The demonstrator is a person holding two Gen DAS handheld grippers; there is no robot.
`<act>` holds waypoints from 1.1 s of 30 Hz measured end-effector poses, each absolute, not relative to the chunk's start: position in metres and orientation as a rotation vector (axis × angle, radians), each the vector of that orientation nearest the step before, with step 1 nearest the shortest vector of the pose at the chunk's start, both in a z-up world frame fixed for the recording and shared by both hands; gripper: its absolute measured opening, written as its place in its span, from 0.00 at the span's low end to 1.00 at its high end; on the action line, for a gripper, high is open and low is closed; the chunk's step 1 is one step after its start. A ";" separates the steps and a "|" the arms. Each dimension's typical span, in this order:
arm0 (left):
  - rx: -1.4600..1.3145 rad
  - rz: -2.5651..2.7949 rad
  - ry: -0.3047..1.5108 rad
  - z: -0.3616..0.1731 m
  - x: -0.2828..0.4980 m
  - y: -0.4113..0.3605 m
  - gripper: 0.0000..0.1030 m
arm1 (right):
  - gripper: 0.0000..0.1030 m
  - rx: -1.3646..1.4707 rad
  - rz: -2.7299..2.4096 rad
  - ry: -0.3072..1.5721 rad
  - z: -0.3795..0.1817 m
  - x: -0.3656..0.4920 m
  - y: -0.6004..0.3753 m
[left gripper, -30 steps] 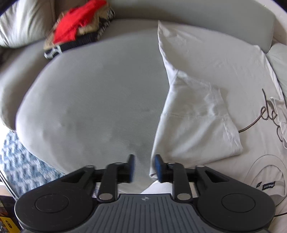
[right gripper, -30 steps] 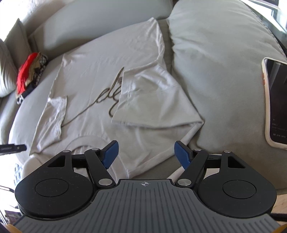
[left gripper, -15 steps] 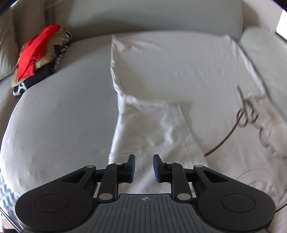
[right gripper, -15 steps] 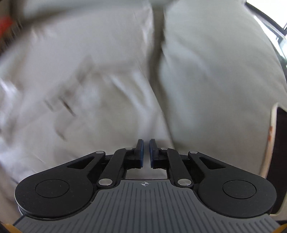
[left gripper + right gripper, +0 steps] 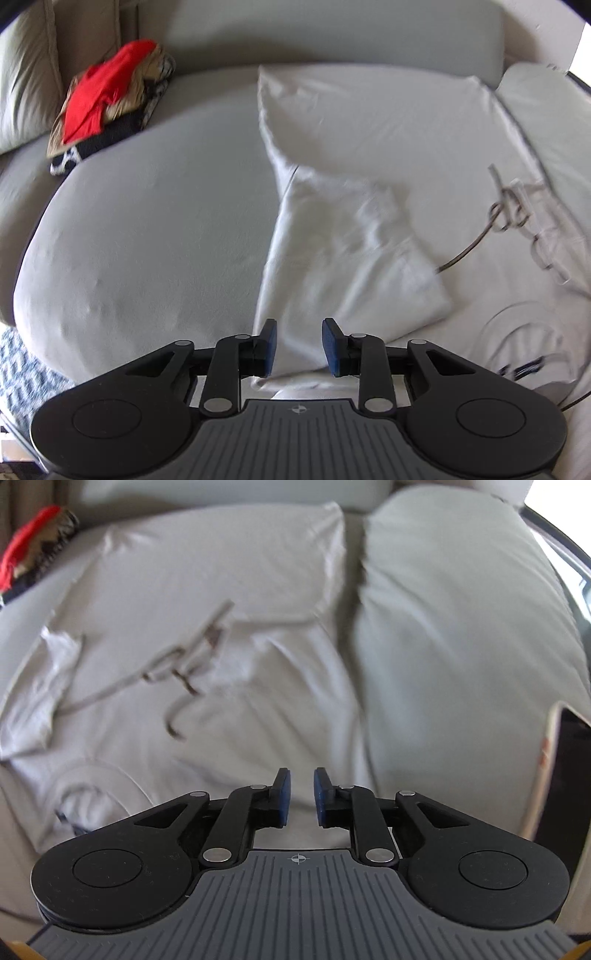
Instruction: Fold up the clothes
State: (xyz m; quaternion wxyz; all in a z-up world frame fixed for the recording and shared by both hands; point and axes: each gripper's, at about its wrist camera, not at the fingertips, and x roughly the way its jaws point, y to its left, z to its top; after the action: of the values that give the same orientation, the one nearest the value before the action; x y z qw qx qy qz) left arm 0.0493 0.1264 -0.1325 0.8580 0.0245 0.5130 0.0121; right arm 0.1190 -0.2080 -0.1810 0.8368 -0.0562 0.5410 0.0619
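Observation:
A white T-shirt (image 5: 369, 147) with a dark script print (image 5: 509, 218) lies flat on the grey sofa seat (image 5: 147, 221), collar (image 5: 524, 332) towards me. Its one sleeve (image 5: 351, 251) is folded in over the body. My left gripper (image 5: 300, 347) hovers over that sleeve's near edge; its jaws are opening, fabric shows in the gap, and the pads do not press it. In the right wrist view the T-shirt (image 5: 221, 572) fills the middle. My right gripper (image 5: 301, 797) hangs above its right side, jaws opening with a narrow gap and nothing pinched.
A pile of clothes with a red piece on top (image 5: 107, 99) sits at the back left of the seat, beside a pillow (image 5: 26, 74). A phone (image 5: 569, 775) lies on the right cushion (image 5: 461, 627). A patterned rug (image 5: 22, 365) shows below the seat's left edge.
The right gripper went from wide open to shut, and now stands slightly apart, having shifted over the shirt's right side. The left gripper moved over the folded sleeve; its gap is about as before.

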 end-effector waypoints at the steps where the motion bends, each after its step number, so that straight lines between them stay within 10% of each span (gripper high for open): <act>1: 0.058 0.013 1.068 -0.133 0.053 0.122 0.30 | 0.18 -0.115 0.141 1.140 -0.183 0.124 -0.204; 33: -0.071 0.101 1.118 -0.173 0.165 0.135 0.28 | 0.25 0.270 0.051 1.169 -0.223 0.249 -0.244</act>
State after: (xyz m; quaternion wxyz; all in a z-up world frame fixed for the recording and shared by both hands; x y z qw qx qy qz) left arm 0.1654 0.1350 -0.1731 0.8459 -0.0337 0.5301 0.0481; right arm 0.2493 -0.2438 -0.2234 0.8252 0.1269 0.5499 0.0240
